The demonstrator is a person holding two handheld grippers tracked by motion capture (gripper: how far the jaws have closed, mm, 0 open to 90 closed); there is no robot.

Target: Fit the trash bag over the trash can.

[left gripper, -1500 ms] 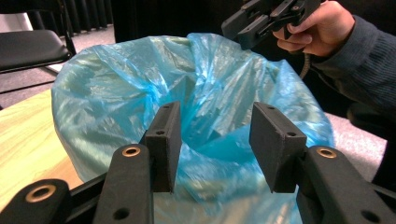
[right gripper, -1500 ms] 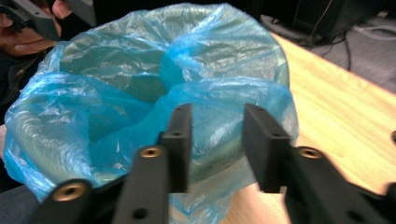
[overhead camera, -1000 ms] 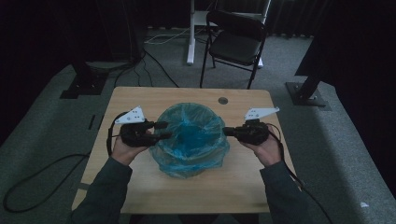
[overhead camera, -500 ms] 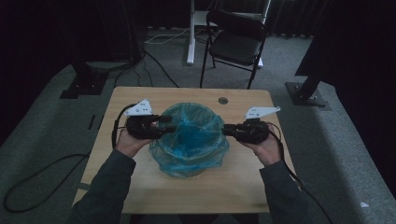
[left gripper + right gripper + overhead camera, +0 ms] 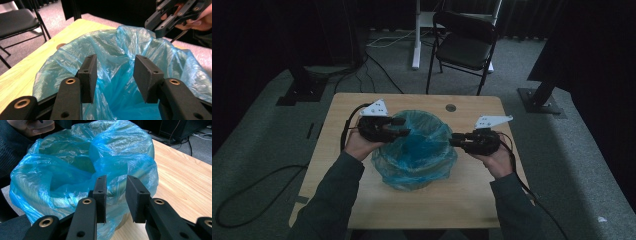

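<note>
— Where is the blue bag?

— Mid-desk, lining a container. My left gripper hovers open over its rim; my right gripper, fingers just opening, holds nothing beside it.

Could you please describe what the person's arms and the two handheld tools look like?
Both forearms wear dark grey-green sleeves. The left tool and right tool are black, each topped by a pale three-cornered plate and trailing a black cable. Their flat rectangular pads sit on arms with brass-coloured rivets.
</note>
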